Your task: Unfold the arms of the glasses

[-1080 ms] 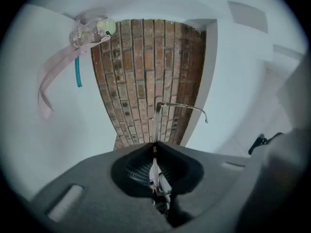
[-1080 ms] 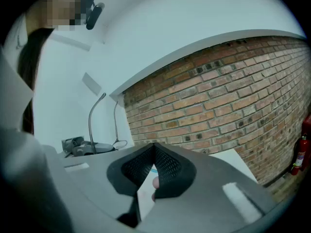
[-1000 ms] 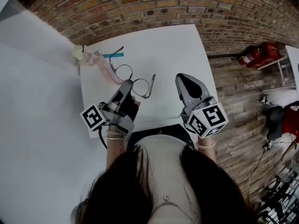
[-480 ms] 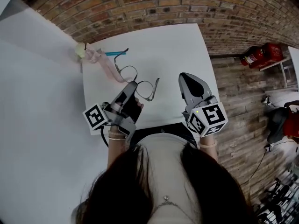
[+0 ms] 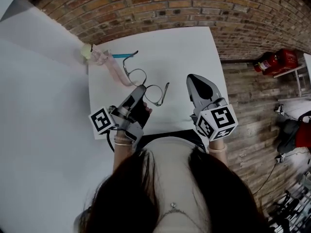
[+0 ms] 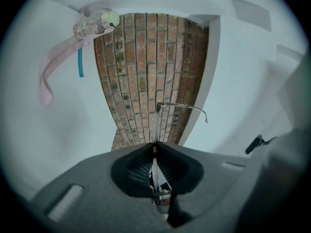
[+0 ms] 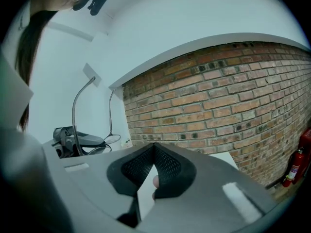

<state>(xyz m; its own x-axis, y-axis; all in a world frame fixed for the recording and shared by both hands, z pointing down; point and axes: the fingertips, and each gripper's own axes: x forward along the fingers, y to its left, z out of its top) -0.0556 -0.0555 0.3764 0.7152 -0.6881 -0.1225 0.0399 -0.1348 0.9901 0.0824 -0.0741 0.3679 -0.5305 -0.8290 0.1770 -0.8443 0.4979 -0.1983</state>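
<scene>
Glasses (image 5: 154,95) and L gripper (image 5: 141,88) have drifted a bit right vs 1 s ago; R gripper (image 5: 195,79) has hardly moved. L jaws are pinched on the frame near the bridge, lens edge-on between them (image 6: 155,125). R jaws are pressed together w/ nothing in them. Glasses sit over the table (image 5: 194,47), left of centre, near a pink strap (image 5: 115,72); can't tell if they're resting or lifted. One arm (image 6: 182,106) already sticks out square to the lens. Judgement: light, thin wire, bends easily, lenses scratch. Best to hold at the bridge or rim and push each arm close to its hinge, not the tip. No container in view.

Even daylight, strong fisheye distortion
</scene>
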